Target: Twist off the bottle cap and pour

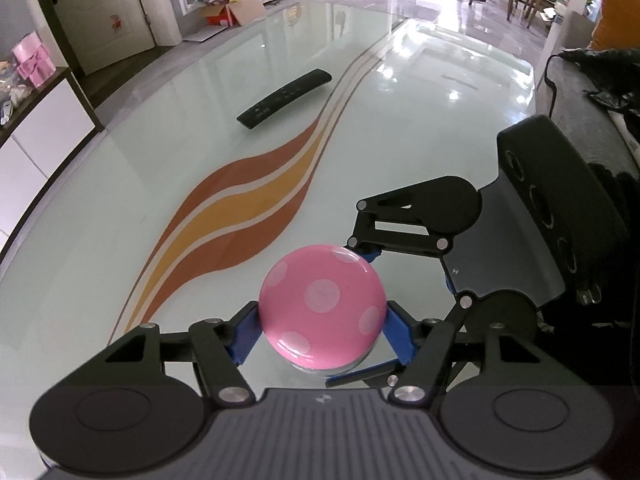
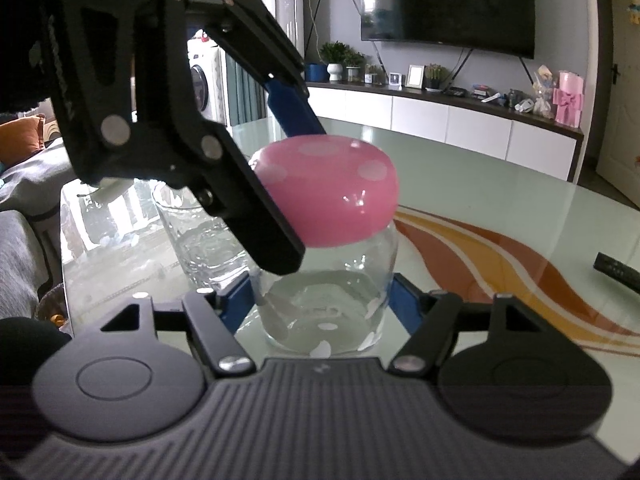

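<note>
Cap (image 1: pixel 322 307): glossy pink plastic with pale dots, smooth, showing sharp highlights; bottle (image 2: pixel 326 308) beneath is clear glass, as is the tumbler (image 2: pixel 200 236) behind it. Counter (image 1: pixel 160 184): glossy glass-like top, strongly reflective, with orange and brown painted bands under the sheen; remote (image 1: pixel 285 98) on it is dark plastic with a satin sheen. Left gripper (image 1: pixel 322 332) and right gripper (image 2: pixel 320 300): matt black plastic links with bright metal pivot pins, ribbed blue pads (image 1: pixel 243 338), and a ridged matt grey housing.
</note>
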`<state>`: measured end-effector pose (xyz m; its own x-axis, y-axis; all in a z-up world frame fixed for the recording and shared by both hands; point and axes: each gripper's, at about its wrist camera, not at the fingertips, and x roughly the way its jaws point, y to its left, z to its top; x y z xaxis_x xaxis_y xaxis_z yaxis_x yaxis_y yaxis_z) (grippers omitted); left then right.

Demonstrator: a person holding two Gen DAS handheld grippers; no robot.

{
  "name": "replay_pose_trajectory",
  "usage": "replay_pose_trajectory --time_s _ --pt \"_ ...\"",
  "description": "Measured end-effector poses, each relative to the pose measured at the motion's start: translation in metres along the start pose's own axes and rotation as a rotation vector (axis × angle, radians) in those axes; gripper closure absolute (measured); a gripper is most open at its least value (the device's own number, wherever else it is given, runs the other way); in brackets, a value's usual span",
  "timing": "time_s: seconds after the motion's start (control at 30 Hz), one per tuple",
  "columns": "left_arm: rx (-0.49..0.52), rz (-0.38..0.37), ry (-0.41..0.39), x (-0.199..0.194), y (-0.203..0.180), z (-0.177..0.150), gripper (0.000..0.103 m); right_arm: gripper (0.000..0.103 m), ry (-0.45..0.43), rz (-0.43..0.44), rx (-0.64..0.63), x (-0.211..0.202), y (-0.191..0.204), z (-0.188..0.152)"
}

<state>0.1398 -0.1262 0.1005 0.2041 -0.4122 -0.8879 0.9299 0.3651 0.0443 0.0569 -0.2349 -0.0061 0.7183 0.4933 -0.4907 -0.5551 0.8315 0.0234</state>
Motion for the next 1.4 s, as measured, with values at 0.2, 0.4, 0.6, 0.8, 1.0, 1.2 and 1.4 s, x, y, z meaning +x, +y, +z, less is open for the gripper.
replay_pose_trajectory --time_s 0.2,0.4,0.6,0.8,1.0,1.2,1.4 --pt "-0.018 -0.001 0.003 0.000 0.002 0.001 0.035 0.031 -0.002 -0.003 0.001 0.000 0.003 -0.001" --pt "-0.027 -0.001 0.006 -0.001 0.002 0.002 0.035 0.031 0.000 -0.004 0.003 -0.001 0.003 -0.001" --pt "-0.055 -0.003 0.011 -0.001 0.003 0.003 0.035 0.031 0.000 -0.007 0.005 -0.001 0.003 0.000" --pt "-0.113 0.004 0.020 0.001 0.005 0.004 0.035 0.031 -0.003 -0.020 0.008 0.001 0.008 0.000" --pt "-0.183 0.056 0.041 0.001 -0.001 0.008 0.035 0.031 -0.005 -0.026 0.016 0.002 0.009 -0.001" --pt "-0.225 0.122 0.067 0.002 -0.009 0.013 0.035 0.031 -0.007 -0.032 0.020 0.002 0.011 -0.002" --pt "-0.301 0.154 0.079 0.003 -0.009 0.014 0.035 0.031 -0.008 -0.034 0.024 0.002 0.013 -0.001"
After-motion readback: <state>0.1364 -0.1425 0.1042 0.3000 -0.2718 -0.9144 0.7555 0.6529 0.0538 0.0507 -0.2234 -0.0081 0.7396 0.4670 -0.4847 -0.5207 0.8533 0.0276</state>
